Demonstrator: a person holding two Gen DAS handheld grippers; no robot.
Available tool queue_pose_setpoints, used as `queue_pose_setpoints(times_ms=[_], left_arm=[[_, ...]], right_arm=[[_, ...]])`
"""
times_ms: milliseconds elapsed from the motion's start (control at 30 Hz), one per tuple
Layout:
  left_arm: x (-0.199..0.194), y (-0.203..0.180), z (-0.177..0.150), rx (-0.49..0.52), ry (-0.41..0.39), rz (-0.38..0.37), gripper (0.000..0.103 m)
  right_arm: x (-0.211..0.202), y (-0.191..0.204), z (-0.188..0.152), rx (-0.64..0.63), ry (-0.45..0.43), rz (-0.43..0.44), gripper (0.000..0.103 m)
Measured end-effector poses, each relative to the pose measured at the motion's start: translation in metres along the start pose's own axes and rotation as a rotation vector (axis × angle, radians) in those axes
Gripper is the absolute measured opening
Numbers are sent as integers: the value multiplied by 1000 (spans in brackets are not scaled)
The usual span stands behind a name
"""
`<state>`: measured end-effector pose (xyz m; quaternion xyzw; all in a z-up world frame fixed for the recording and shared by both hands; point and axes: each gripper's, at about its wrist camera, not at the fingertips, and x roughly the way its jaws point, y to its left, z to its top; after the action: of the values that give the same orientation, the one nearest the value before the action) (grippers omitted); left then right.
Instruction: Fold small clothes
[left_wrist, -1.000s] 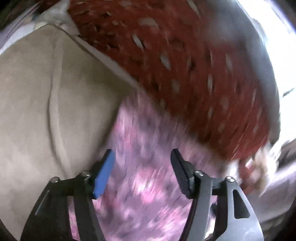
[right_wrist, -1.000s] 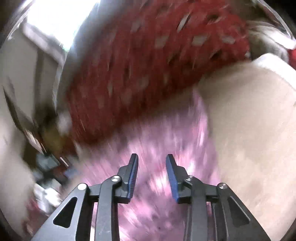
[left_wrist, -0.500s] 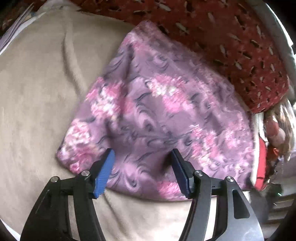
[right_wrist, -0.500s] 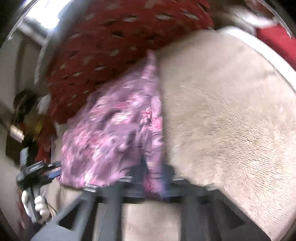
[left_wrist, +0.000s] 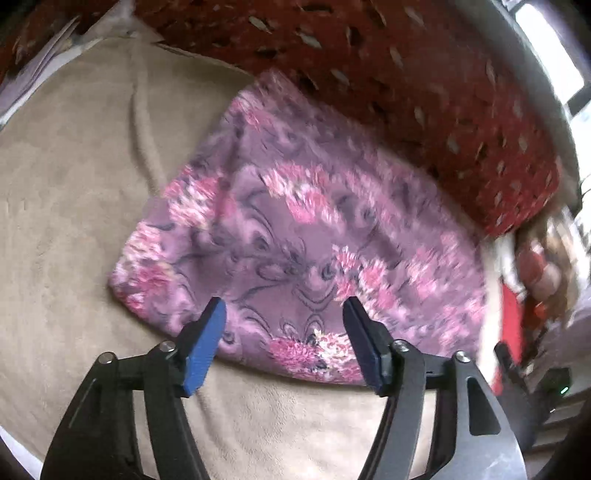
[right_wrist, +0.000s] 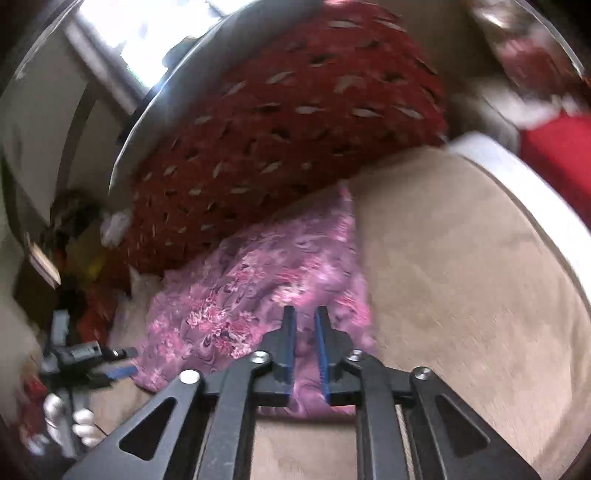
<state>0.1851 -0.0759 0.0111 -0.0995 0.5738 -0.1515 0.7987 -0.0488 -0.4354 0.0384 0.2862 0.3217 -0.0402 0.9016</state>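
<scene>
Left wrist view: the left gripper (left_wrist: 284, 325) has its jaws wide apart and opening, with nothing between them, above the near edge of the purple floral garment (left_wrist: 303, 236). The right gripper (right_wrist: 304, 332) also opens its narrow jaws above the garment's near corner; no cloth is pinched. The garment lies flat on the beige blanket (left_wrist: 74, 206), its far edge against the red patterned cushion (left_wrist: 424, 74), probably released after a fold.
</scene>
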Motion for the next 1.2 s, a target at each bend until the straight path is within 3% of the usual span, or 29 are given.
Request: queue_pose_setpoints(times_ms=[67,100,133,200,300,433,500,667,800,1100,1200], left_arm=[[23,-2,-7,2,41,74,71],[29,-3,-10,10,34,97,77],[30,-7,-14,38,-1,116,89],[35,-20,-21,99,-10,129,103],[47,-39,-29,210,-23,241,103],[45,-36,-31,176,-50,226,103],[44,-37,-33,180,-50,229,103],[44,-34,-31,163,-49,222,103],[49,-35,-29,155,-31,226,103],[46,-33,-16,150,58,207,102],[20,-29,7,159,-29,175,97]], right_arm=[[23,8,-9,-61,56,-67,34],[40,7,-18,-83,112,-114,35],[53,6,-26,-103,163,-149,36],[55,16,-43,-201,72,-176,40],[54,22,-45,-226,77,-195,47],[50,18,-50,-247,92,-159,62],[52,23,-52,-286,102,-158,76],[66,37,-58,-414,152,-217,97],[70,42,-63,-451,175,-247,103],[70,39,-52,-420,232,-220,100],[54,27,-21,-307,194,-153,97]])
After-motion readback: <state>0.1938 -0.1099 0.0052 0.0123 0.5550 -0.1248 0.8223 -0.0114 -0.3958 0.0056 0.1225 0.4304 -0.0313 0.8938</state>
